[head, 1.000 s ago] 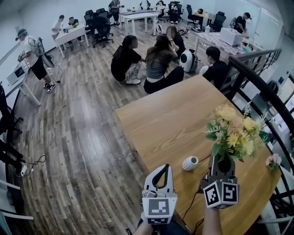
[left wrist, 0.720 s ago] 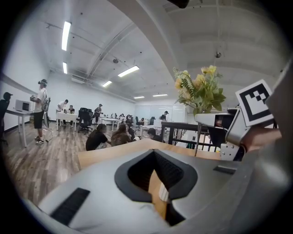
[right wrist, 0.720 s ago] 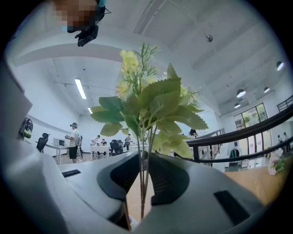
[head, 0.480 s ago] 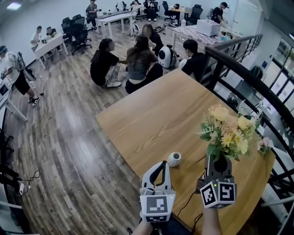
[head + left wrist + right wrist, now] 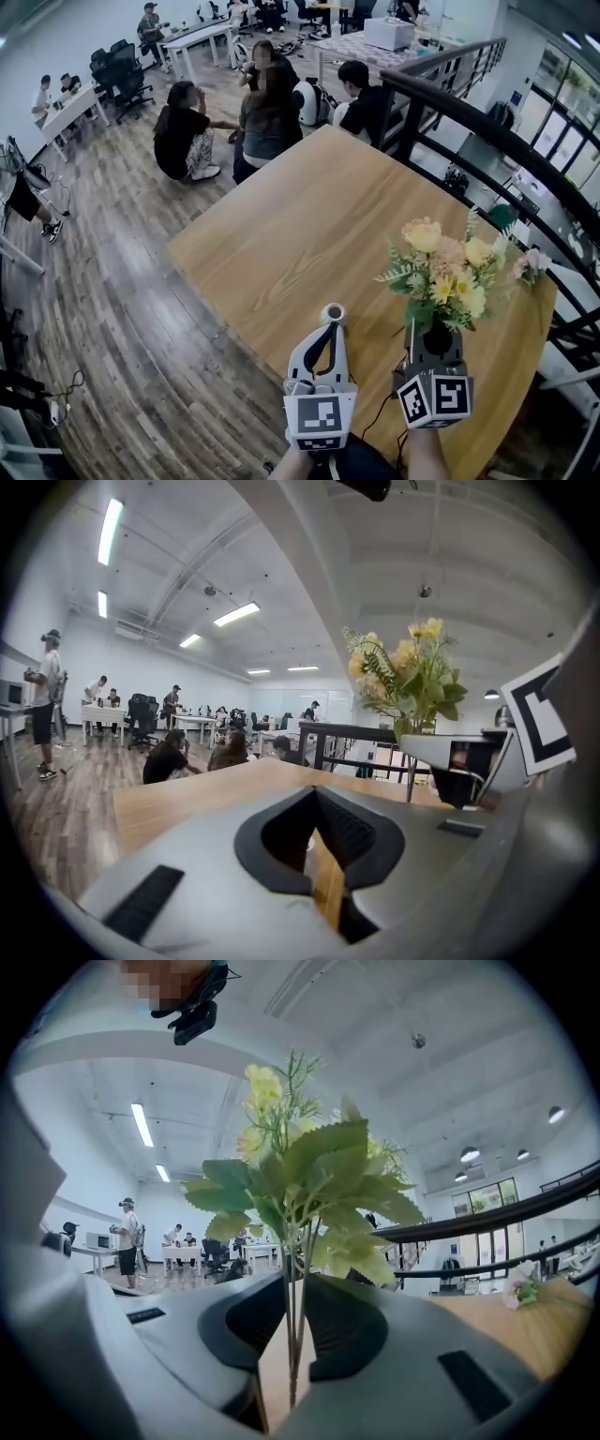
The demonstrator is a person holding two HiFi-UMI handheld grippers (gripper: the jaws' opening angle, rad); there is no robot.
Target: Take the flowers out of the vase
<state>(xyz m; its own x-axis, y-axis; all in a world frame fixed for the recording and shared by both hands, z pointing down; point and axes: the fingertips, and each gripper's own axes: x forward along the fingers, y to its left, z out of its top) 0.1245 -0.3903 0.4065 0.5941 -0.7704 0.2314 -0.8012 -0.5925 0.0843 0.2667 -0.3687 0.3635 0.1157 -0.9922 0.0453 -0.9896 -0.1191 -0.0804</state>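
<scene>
Head view: I see a wooden table, office beyond; right gripper clamps the flowers, left gripper closed, empty.

Bright, flat indoor light seen through strong wide-angle lenses

Ceiling strip lights and windows at the far right light the room evenly. Shadows on the table are faint, and a pale sheen lies on the floor at the left. Both gripper views are round fisheye pictures with black corners, and the railing bows in the head view. The flowers close to the right gripper view's lens look soft, the grey foreground blurred
</scene>
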